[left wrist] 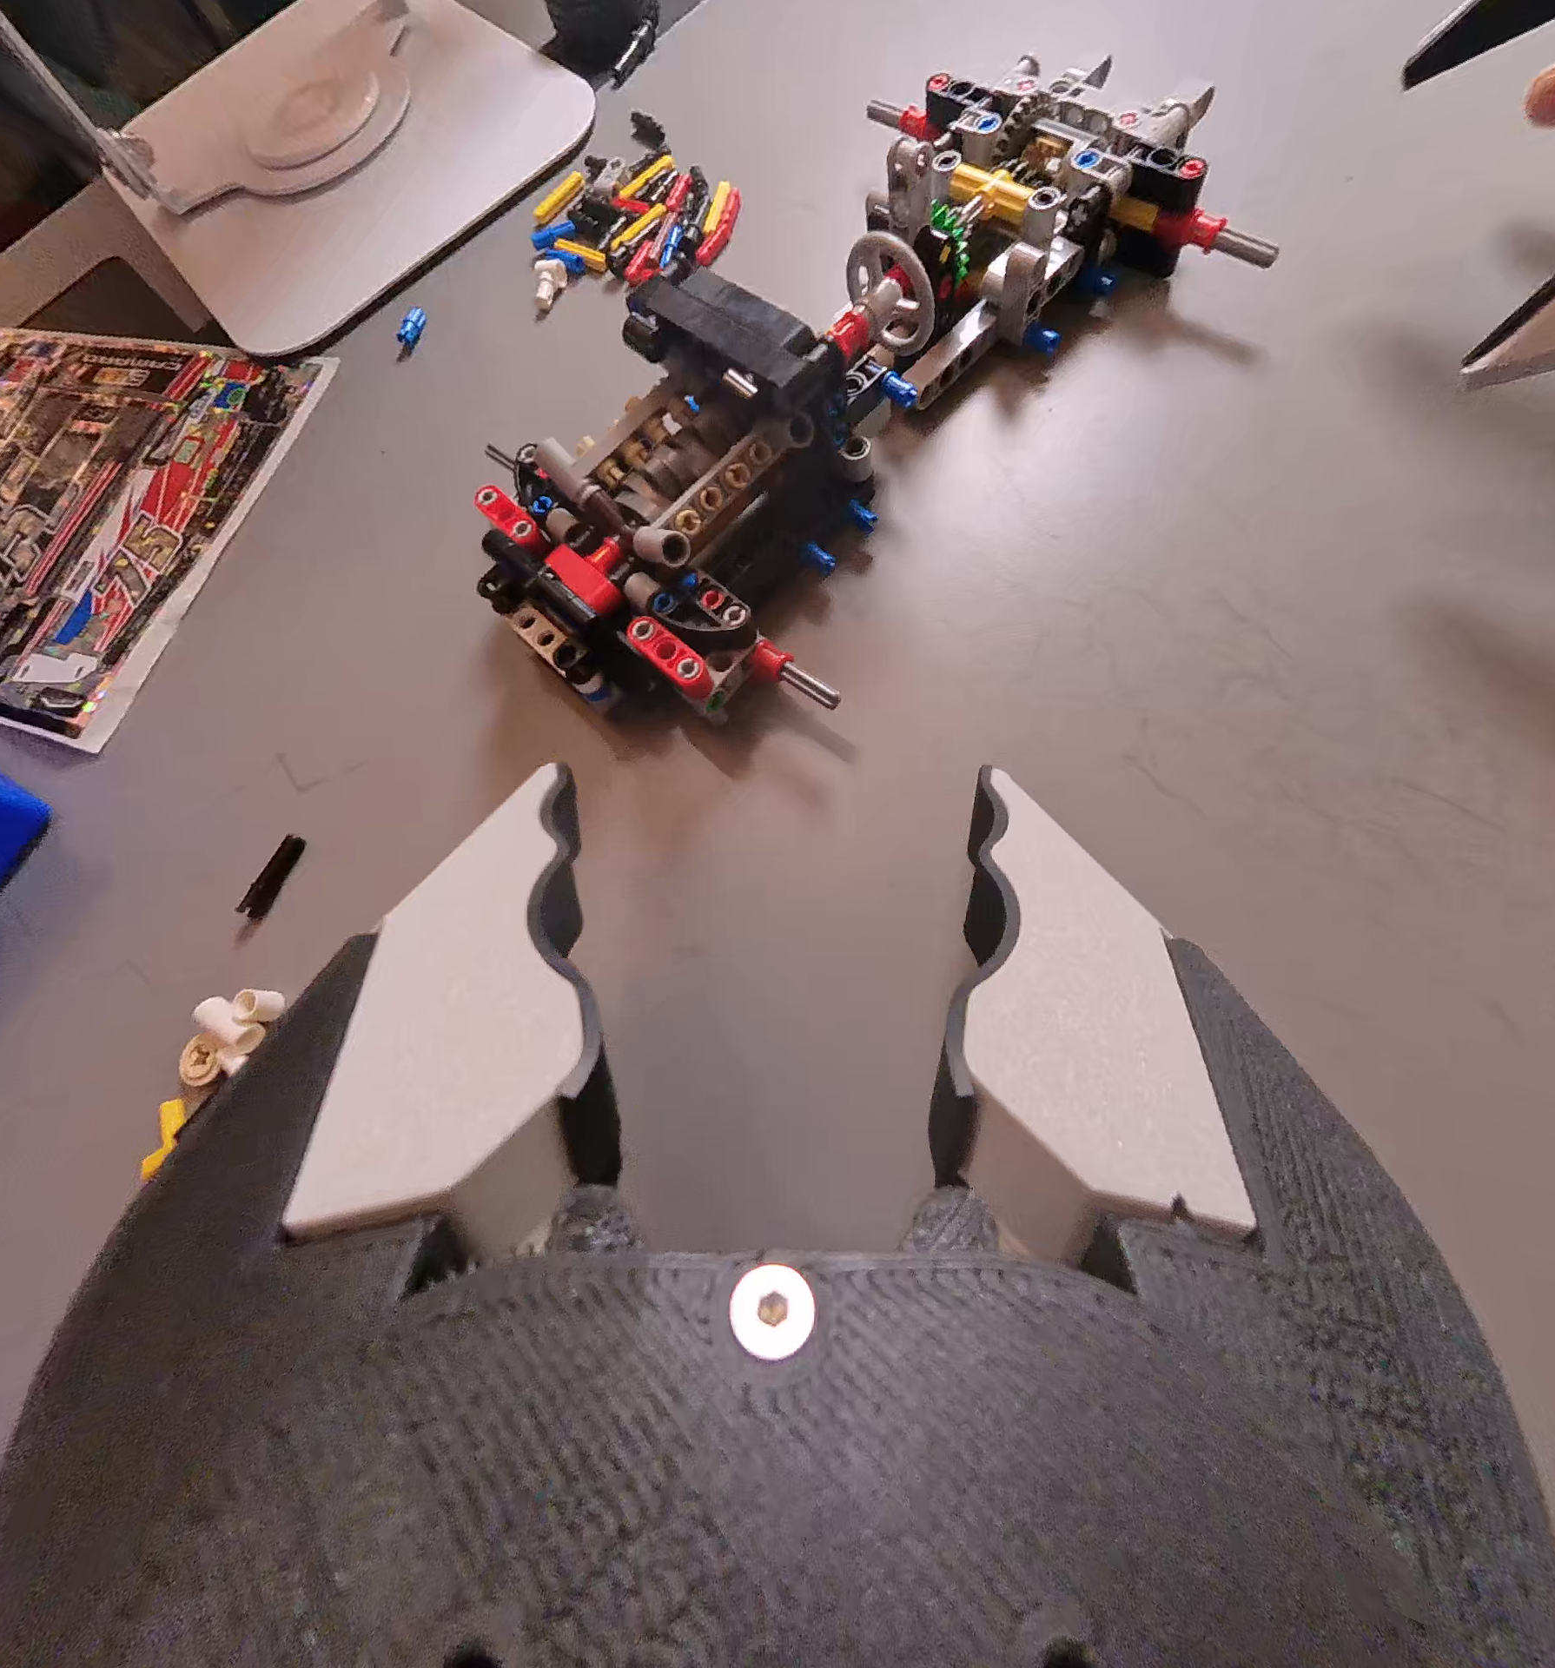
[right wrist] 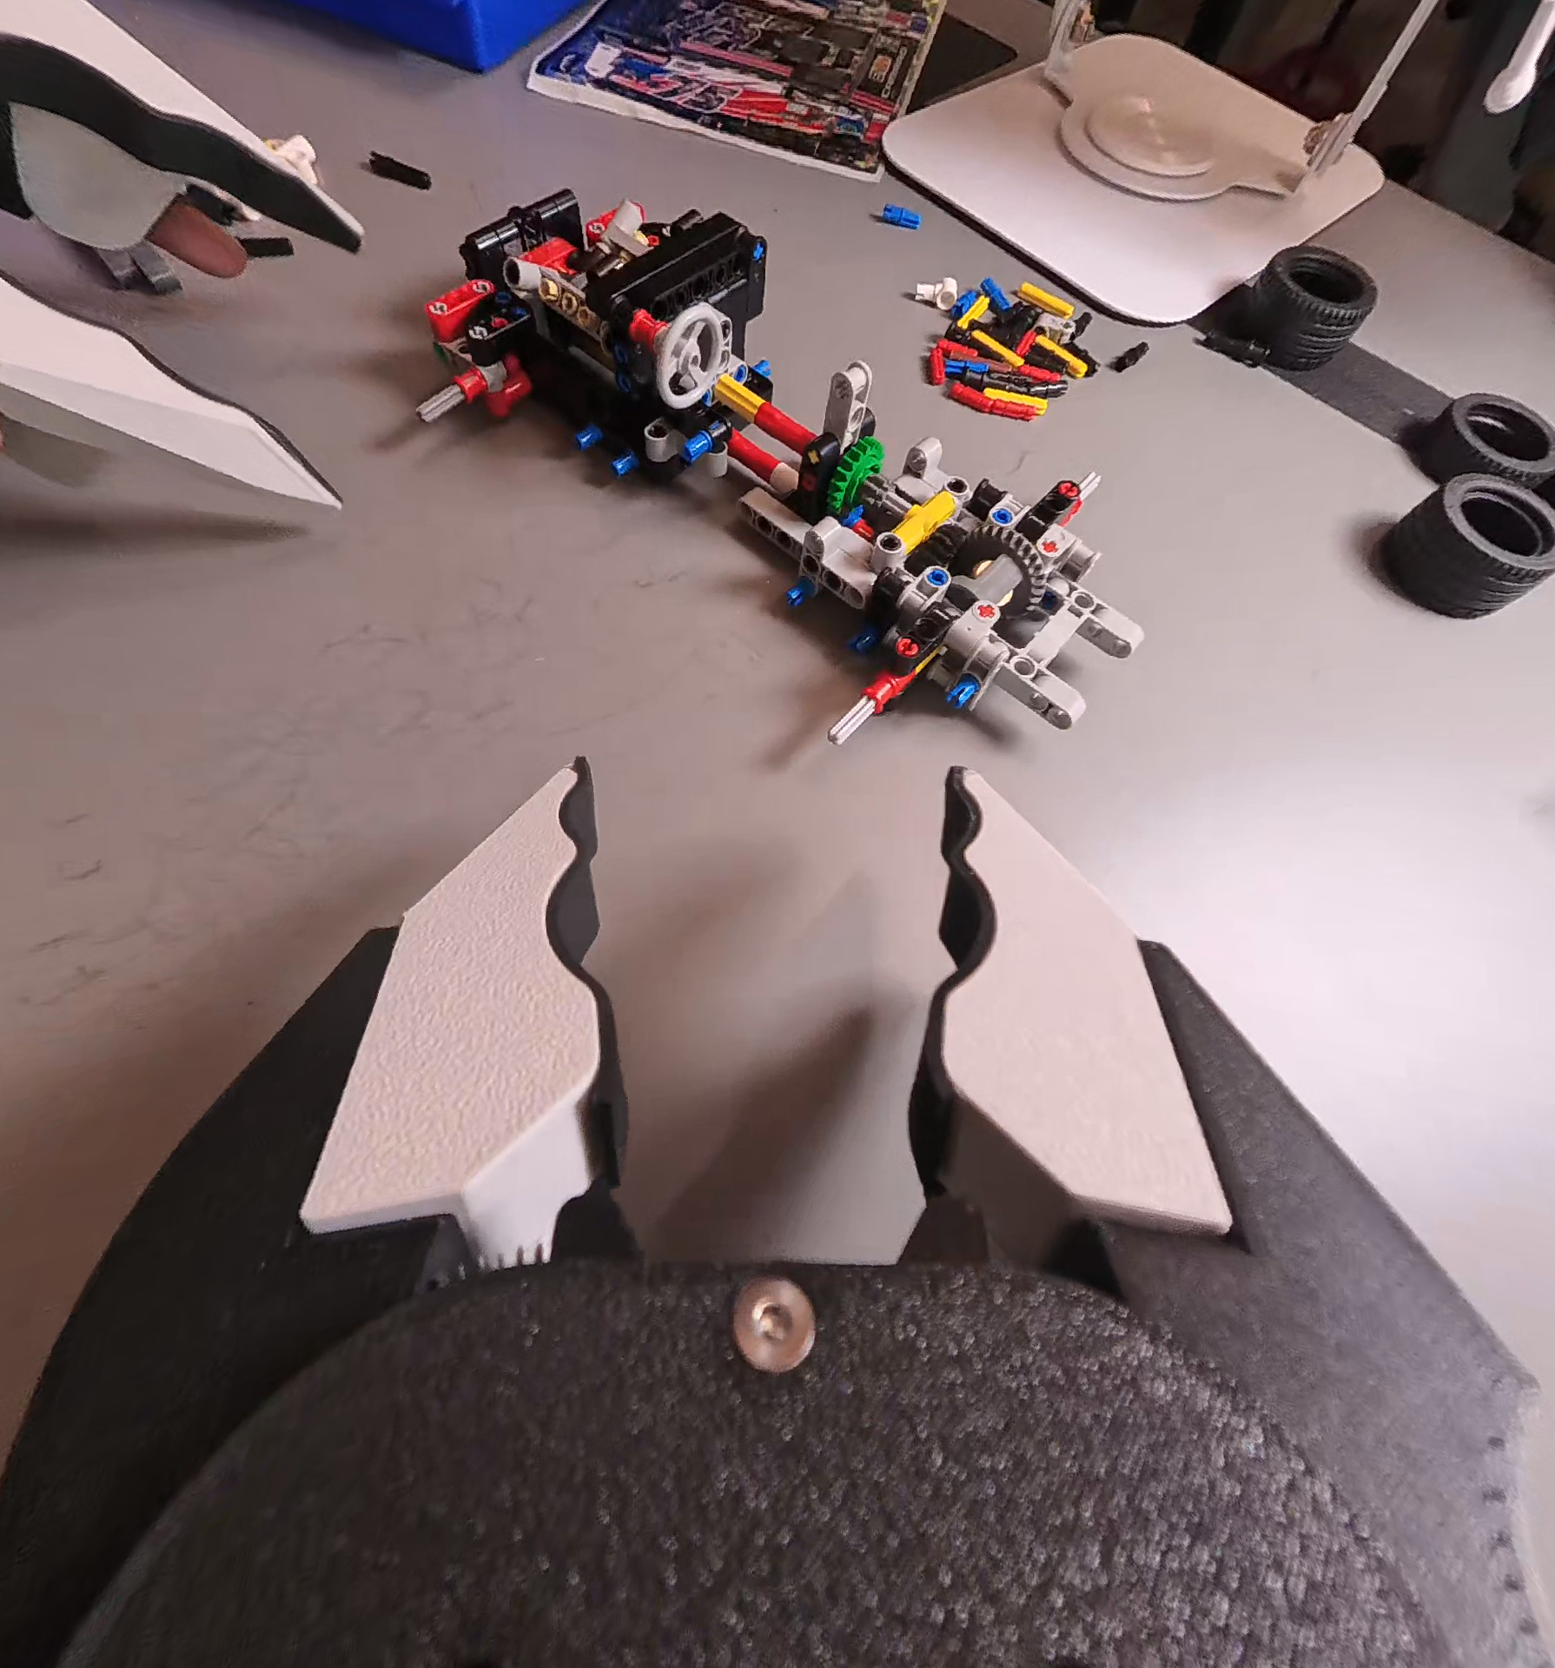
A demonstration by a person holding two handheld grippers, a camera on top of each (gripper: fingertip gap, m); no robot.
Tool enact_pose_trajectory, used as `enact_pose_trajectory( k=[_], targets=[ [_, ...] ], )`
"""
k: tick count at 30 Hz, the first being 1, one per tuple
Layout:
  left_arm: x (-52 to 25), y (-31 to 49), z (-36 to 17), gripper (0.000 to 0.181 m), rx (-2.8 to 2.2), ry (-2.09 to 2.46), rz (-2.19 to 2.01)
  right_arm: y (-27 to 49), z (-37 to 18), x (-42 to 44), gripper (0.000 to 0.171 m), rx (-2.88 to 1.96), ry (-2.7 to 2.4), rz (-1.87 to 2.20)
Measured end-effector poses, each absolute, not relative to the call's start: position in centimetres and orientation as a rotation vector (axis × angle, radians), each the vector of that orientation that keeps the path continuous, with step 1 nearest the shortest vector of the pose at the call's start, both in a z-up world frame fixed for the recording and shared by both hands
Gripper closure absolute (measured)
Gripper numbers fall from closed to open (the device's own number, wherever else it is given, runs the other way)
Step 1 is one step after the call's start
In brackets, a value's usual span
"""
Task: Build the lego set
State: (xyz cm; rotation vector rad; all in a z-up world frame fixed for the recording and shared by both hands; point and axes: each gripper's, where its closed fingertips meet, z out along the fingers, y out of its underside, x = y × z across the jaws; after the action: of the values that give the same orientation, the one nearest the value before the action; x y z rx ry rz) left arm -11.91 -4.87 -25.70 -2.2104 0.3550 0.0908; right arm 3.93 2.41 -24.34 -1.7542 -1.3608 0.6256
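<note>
The half-built car [left wrist: 810, 379] lies on the surface [left wrist: 1162, 722], ahead of both grippers. The left gripper [left wrist: 774, 785] and the right gripper [right wrist: 765, 781] both have wide, empty fingers. The loose pins [right wrist: 1009, 352] sit in a pile nearby. Best pick one small pin slowly, pinching it in the middle, while the other gripper holds the car steady.

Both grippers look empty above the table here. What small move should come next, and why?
Probably bring the right gripper forward toward the pile of loose pins to pick one. Both it and the left gripper are open and hold nothing, the half-built chassis lies untouched on the table, and the tyres are still off, so a part is needed first.
</note>
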Motion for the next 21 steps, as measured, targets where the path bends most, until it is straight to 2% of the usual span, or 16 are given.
enact_pose_trajectory(
  k=[21],
  targets=[
    [-13.1,-4.5,-25.8,0.097,-2.163,0.35,0.289,4.0,-24.5,4.7,0.112,-1.549,-1.524,0.635]
  ],
)
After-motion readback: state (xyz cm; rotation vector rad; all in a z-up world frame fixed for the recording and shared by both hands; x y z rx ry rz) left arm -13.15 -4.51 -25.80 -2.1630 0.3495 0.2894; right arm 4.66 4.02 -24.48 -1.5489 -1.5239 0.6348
